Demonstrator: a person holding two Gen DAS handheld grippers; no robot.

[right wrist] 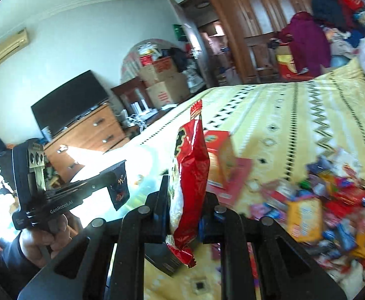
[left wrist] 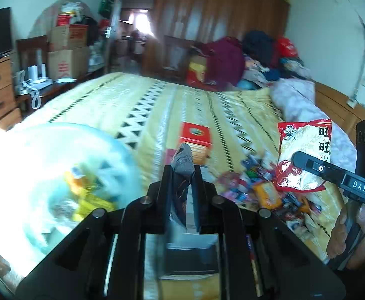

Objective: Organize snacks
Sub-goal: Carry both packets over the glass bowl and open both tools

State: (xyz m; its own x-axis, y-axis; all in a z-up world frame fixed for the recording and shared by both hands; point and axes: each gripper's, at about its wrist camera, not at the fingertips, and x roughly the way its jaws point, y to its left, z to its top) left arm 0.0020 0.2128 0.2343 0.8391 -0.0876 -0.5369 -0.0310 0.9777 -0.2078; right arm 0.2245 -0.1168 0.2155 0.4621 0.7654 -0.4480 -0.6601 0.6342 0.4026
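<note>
A: Between the left gripper's (left wrist: 182, 172) fingers, nearest item: one small dark sachet (left wrist: 182, 165), pinched, long axis upright, top poking above the tips.

B: And the right gripper (right wrist: 186, 190)?

A: Pinching one red-and-white rice cracker bag (right wrist: 189, 175), edge-on in its own view, long axis upright, most of the bag standing above the fingers. Both items are carried clear of the bed.

B: Stock on the bedspread (left wrist: 132, 100)?

A: Loose pile of mixed wrapped snacks (left wrist: 262, 190) on the right side, with a yellow biscuit packet (right wrist: 304, 218) in it. Farther on, one red box (left wrist: 196, 141), roughly centre. To the left, a clear container (left wrist: 57, 175) already holding yellow packets, much washed out by glare.

B: Which hand reaches it first?

A: Likely the left; the container lies left of its fingers and just beside them. The right has farther to cross.
</note>
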